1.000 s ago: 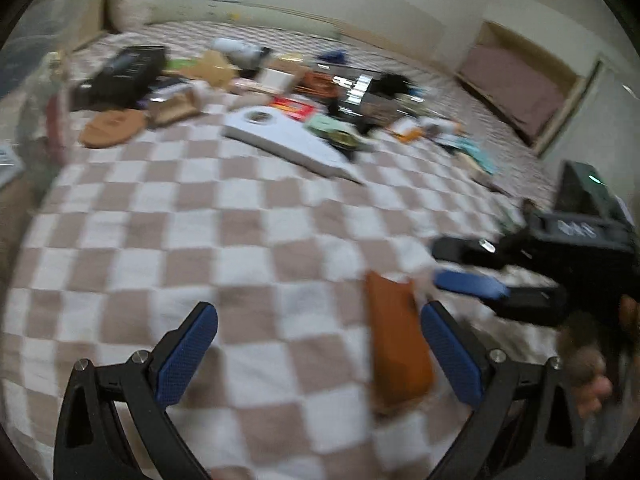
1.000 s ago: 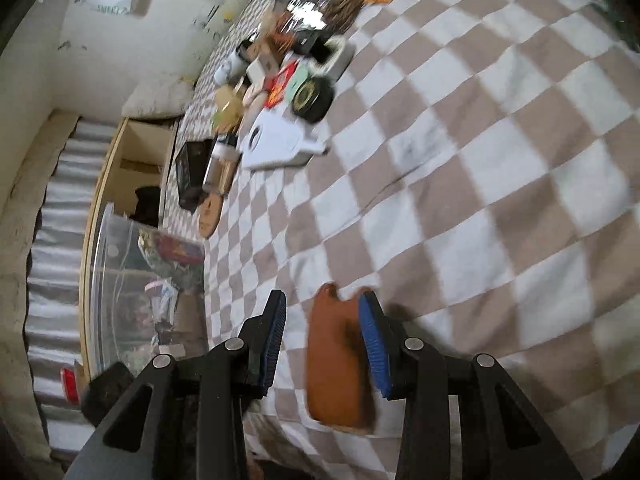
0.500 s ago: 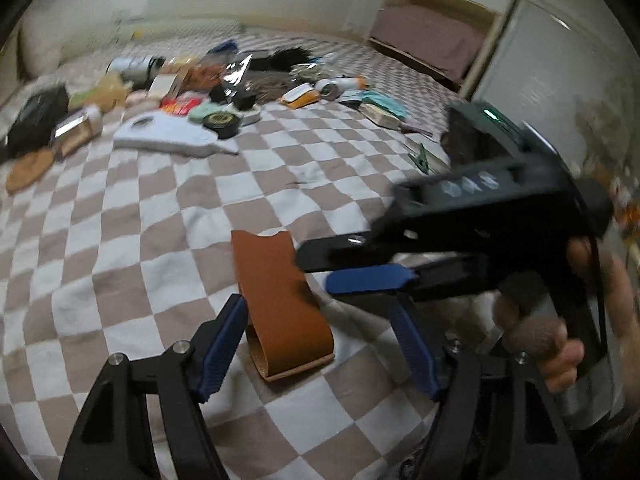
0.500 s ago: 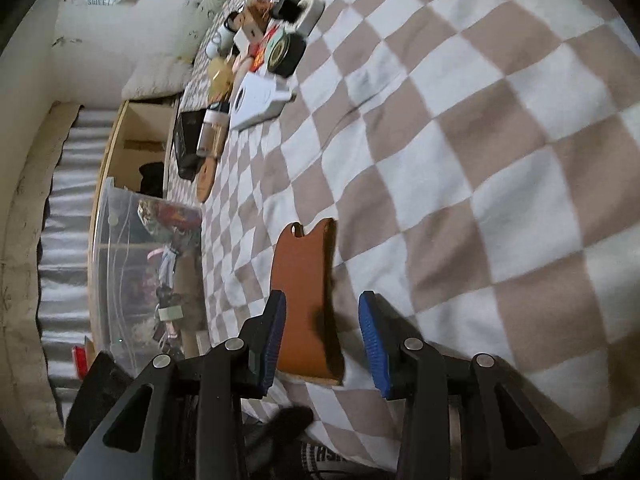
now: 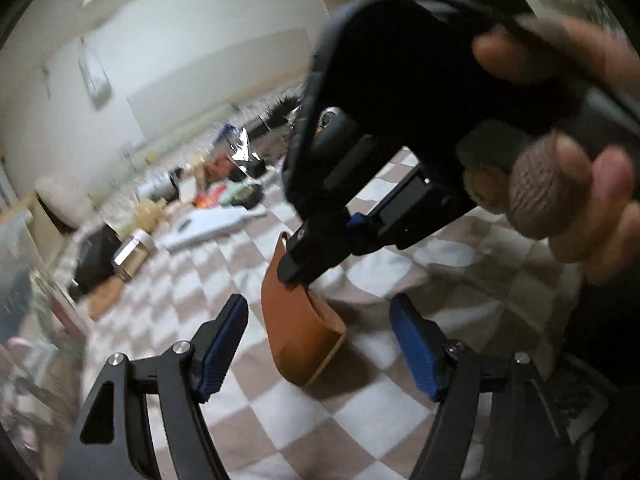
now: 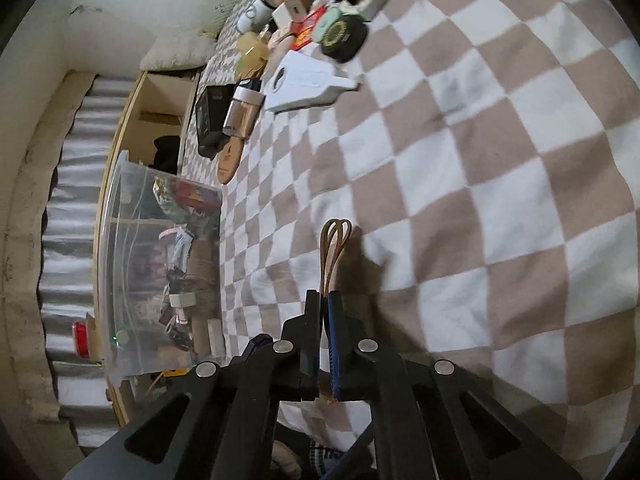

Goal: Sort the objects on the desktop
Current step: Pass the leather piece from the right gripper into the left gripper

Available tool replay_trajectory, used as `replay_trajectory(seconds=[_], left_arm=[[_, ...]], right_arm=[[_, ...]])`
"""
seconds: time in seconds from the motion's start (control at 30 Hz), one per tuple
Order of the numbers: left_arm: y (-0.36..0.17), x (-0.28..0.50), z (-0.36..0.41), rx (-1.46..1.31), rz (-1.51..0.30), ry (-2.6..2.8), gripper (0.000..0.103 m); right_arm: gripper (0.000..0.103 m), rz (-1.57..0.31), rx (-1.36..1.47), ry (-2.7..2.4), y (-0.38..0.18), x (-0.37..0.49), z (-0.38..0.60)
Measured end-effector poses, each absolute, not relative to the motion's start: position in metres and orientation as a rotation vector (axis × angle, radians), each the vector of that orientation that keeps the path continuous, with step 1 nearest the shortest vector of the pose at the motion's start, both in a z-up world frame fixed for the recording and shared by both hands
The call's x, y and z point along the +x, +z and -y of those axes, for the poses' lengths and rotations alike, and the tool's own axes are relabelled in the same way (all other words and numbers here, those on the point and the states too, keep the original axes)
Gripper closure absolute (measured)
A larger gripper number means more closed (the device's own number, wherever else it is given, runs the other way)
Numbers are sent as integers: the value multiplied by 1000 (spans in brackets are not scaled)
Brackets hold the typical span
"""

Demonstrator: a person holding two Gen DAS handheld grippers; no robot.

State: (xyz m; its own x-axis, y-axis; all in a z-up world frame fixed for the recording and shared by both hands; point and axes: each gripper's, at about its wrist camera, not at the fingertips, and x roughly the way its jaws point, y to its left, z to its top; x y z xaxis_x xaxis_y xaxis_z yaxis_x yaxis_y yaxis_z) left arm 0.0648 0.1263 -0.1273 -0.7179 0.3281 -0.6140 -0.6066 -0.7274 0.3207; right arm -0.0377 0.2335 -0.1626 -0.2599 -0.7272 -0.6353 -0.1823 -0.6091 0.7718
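A brown leather pouch [image 5: 298, 322] stands on its edge on the checkered blanket [image 5: 280, 432]. My right gripper [image 5: 294, 270], held by a hand [image 5: 560, 192], reaches in from the upper right and is shut on the pouch's top end. My left gripper [image 5: 320, 346] is open, its blue pads on either side of the pouch and apart from it. In the right wrist view the pouch [image 6: 331, 264] shows edge-on, pinched between the shut fingers of my right gripper [image 6: 325, 300].
A clear plastic bin [image 6: 160, 272] with several items stands at the blanket's left edge. Far off lies a clutter pile: a white flat device [image 6: 308, 84], a black round object [image 6: 344, 38], a silver box [image 6: 244, 110], a black box [image 6: 212, 116].
My right gripper has shut on the pouch and raised it from lying flat onto its edge. My left gripper has swung closer, with the pouch now between its open fingers.
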Motion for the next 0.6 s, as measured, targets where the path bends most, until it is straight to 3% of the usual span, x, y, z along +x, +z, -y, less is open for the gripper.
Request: replay_trajectory(seconds=[0.07,0.13,0.23,0.4,0.6], left_arm=[[-129,62,-126,-721,-727,2420,37],[-132,58,-124,-727,-727,2436,49],[-135,50,-118,-745,-695,2470,52],[-139,36,-111,-819,-622,2476,71],[-144,24,-107,-888,-548,2468,83]], right_arm=[[98,1102,1600,-1920,-157,-39,-231],[98,1096,1606,-1923,-156,-39,-228],[98,1101,1610,-1924,-154,-40,-225],[98,1089,1613,-1950,-153,-40,-221],[98,1031,1622,-2004,-154,-42,-214]])
